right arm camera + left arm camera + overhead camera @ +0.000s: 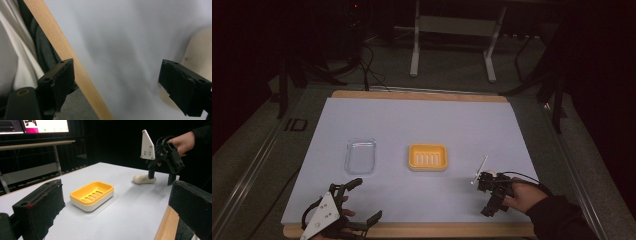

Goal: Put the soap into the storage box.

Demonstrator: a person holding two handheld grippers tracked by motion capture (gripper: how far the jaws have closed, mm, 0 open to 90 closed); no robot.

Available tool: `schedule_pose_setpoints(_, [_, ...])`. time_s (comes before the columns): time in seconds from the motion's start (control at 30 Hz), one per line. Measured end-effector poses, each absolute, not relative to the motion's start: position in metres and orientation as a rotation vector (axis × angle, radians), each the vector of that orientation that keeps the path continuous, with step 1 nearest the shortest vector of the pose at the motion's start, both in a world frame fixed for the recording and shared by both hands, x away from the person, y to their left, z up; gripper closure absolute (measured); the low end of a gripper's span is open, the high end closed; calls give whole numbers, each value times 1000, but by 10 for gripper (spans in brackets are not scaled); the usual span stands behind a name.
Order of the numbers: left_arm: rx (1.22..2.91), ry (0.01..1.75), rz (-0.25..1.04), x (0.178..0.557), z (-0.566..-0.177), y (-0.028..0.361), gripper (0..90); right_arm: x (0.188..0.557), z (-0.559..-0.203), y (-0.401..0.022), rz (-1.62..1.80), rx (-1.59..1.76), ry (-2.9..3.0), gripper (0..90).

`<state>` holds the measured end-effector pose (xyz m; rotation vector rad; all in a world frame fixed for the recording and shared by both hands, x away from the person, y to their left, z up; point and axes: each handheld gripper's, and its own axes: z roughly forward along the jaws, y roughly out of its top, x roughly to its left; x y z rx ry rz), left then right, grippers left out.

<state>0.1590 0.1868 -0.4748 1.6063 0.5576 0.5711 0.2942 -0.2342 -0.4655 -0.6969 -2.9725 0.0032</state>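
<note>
The high view looks forward and down over the whole tabletop (422, 120) from the near side. The left gripper view sits low, facing across the tabletop toward the yellow tray (92, 195), which the high view shares. The right gripper view points steeply down, close to the tabletop's wooden edge (65, 52).

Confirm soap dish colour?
Soap dish: yellow-orange slotted tray on a white base. Clearest in the left gripper view.

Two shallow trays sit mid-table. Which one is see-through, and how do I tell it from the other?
The clear tray, lying left of the yellow soap dish. It is transparent and empty; the other is opaque yellow with ribbed slots.
</note>
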Motion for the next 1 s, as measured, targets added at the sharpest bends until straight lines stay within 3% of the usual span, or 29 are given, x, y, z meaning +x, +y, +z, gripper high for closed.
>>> schedule_pose_setpoints(0.33, [1610,556,569,159,-475,186,2,298,-461,-247,147,-793,-2931,135])
schedule_pose_setpoints(1.0, [1613,560,561,160,-476,186,2,326,-466,-278,75,-1020,-2939,139])
